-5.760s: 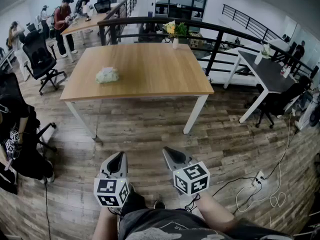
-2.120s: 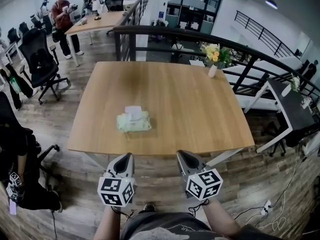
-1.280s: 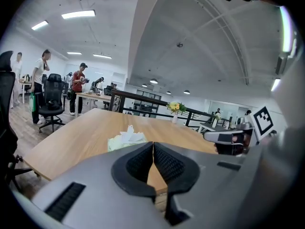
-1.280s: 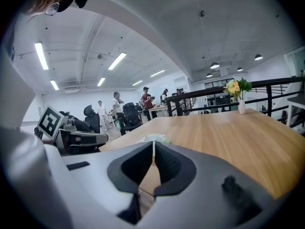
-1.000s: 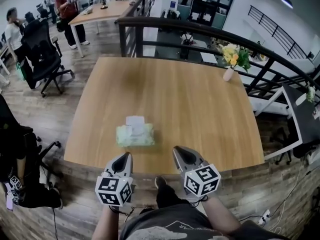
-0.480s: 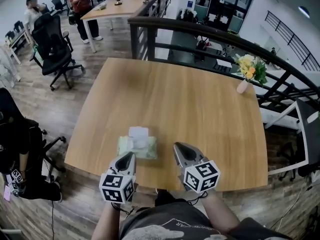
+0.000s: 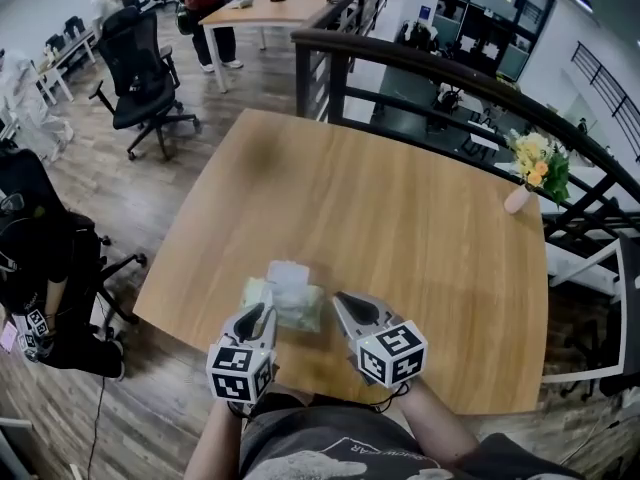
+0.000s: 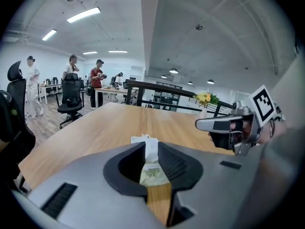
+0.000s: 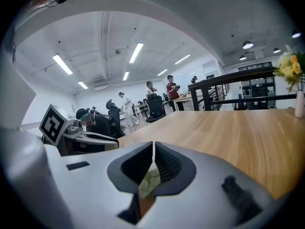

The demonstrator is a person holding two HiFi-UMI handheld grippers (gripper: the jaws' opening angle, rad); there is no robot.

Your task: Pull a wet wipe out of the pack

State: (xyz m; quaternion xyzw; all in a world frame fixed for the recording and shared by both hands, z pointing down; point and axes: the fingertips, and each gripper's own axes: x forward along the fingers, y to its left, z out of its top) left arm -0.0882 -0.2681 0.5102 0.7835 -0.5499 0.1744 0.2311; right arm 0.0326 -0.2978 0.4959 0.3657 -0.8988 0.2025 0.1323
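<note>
Both grippers now closer to wipe pack [image 7: 284, 306], which lies on table [image 7: 420, 218], white tuft [image 7: 288, 272] raised on top.
- Left gripper [image 7: 254, 320]: just short of pack, jaws just opening, narrow gap, nothing held.
- Right gripper [image 7: 347, 306]: beside pack, jaws together, empty.
- Advice: pin pack, pinch tuft alone, pull upward.

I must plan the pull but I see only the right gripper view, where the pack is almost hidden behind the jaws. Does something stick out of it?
Observer: Yes, a white piece sticks up from the top of the pack; wipe or flap, I cannot tell.
Operator: Are the left jaws ready?
Observer: The left gripper has just been opening its jaws; they stand slightly apart, nothing between them, the pack just ahead.
</note>
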